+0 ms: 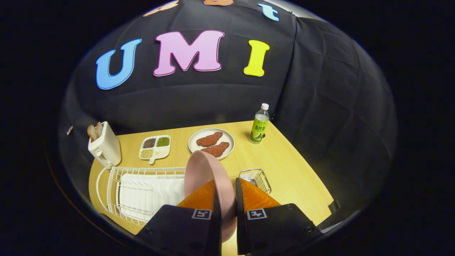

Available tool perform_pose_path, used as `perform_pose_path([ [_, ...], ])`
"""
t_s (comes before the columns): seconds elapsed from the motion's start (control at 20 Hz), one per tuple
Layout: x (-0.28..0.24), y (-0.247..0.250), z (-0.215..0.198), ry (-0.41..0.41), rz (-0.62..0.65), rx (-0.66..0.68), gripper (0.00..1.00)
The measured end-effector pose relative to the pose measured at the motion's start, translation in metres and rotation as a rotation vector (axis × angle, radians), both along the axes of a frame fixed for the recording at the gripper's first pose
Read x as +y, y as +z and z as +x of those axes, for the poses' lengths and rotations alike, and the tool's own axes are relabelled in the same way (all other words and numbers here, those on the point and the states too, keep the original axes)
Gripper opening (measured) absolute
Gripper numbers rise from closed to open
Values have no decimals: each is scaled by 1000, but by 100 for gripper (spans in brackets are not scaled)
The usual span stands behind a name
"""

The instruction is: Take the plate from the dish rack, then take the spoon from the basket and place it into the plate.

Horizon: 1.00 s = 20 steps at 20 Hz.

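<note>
Pink plate (pixel 208 174) is clamped on edge between the orange fingers (pixel 199 197) of the hand-held gripper (pixel 226 199); jaws are nearly closed, one pad pressed on each face. Plate is held upright, lifted above the desk (pixel 284 167), its rim rising ahead of the fingertips. White rack (pixel 142 192) is seen left of the fingers, just beside the plate. Small wire basket (pixel 256 177) is seen just right of and ahead of the right finger; spoon inside cannot be made out. Further ahead: white plate with two brown pieces (pixel 211 142), divided tray (pixel 155 147), toaster (pixel 104 145) far left, bottle (pixel 260 124) ahead right.
</note>
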<state>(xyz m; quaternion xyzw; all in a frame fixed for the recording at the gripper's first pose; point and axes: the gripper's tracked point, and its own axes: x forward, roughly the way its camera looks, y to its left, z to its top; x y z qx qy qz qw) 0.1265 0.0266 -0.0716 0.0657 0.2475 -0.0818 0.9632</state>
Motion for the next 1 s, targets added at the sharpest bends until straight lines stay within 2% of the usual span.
perform_pose_path([
  [0.35,18,-26,-78,176,165,41,21],
  [0.65,47,-78,-140,256,358,151,21],
  [1.0,66,-146,-156,319,458,229,21],
])
